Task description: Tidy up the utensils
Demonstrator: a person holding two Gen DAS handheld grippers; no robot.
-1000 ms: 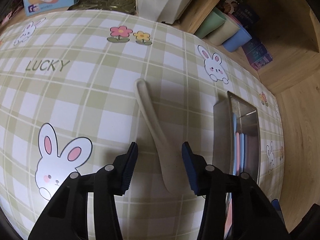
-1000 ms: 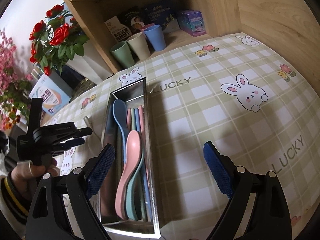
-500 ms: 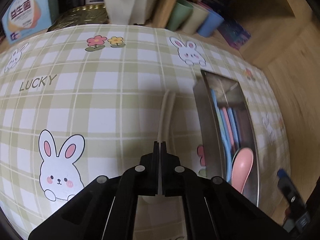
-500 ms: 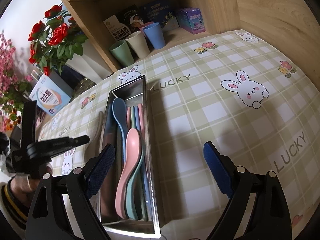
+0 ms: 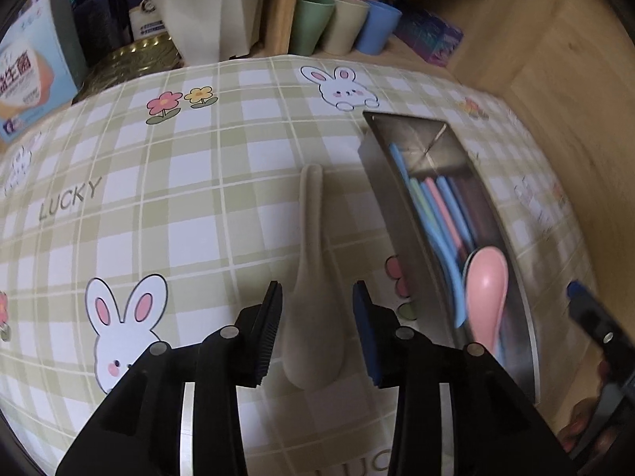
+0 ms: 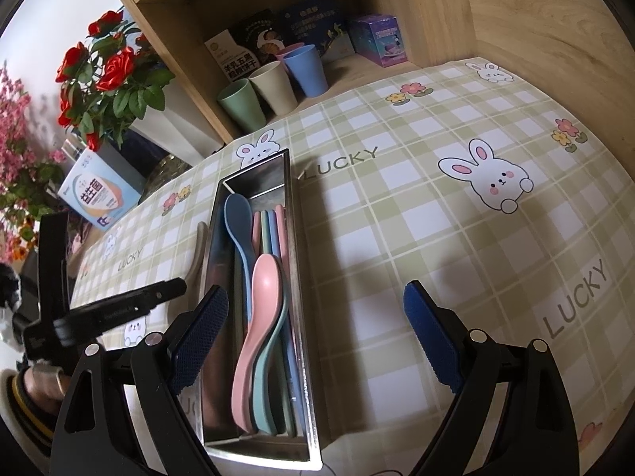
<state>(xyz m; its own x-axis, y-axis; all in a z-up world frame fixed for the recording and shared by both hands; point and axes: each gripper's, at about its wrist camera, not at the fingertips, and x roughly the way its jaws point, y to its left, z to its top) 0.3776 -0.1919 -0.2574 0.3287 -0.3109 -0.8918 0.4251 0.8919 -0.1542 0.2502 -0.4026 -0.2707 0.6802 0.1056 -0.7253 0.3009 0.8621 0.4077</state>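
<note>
I am looking steeply down from both wrists, close over the tablecloth (image 5: 166, 182), sharing the steel tray (image 6: 291, 214).

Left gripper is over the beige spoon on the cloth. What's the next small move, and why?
Probably lower and close the left gripper on the beige spoon. Its jaws have just been opening and now straddle the spoon's bowl without gripping. The spoon lies alone on the tablecloth, beside the metal tray that holds the others.

- One beige spoon (image 5: 313, 289) on the tablecloth
- One metal tray (image 6: 294, 277)
- One pink spoon (image 6: 262, 317) on top inside
- Three cups (image 6: 274, 87)
- Two grippers
</note>
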